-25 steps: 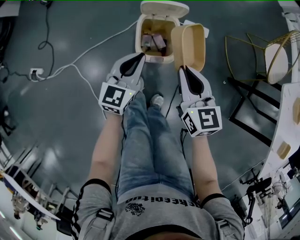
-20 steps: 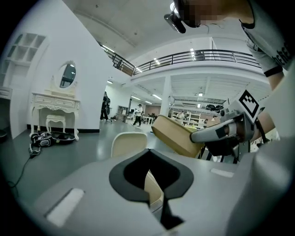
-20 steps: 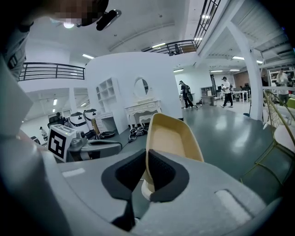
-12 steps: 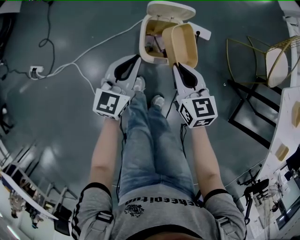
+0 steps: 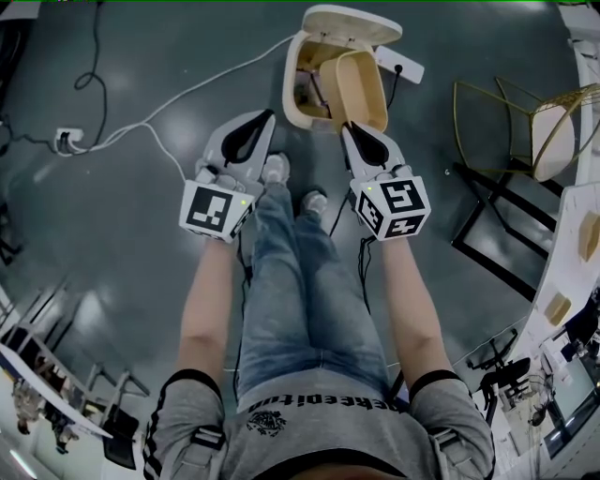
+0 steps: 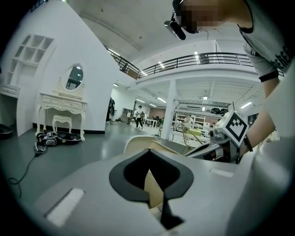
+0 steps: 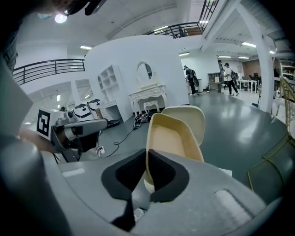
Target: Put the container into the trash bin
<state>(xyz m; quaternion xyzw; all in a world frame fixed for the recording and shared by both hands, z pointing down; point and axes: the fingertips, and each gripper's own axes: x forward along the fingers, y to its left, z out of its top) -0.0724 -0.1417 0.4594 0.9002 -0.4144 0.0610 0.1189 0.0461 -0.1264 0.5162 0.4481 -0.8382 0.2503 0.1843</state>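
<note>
Right tool (image 5: 351,129) is clamped on the near rim of the beige plastic container (image 5: 361,84). From overhead, the tub hangs tilted at the 3 o'clock side of the open trash bin (image 5: 292,84), far end over the opening. The flip lid (image 5: 352,21) stands up at 12 o'clock. The head view alone shows the rubbish lying down inside the bin.

The right gripper view shows what the head view cannot: both dark pads pinching the tub's thin wall, its bare inside facing up.

Left tool (image 5: 265,117) hovers at the bin's 7 o'clock, jaws together on nothing. Its own view catches the right tool's marker cube (image 6: 236,126) off at 3 o'clock. A white cable (image 5: 187,94) runs over the floor towards 9 o'clock.
</note>
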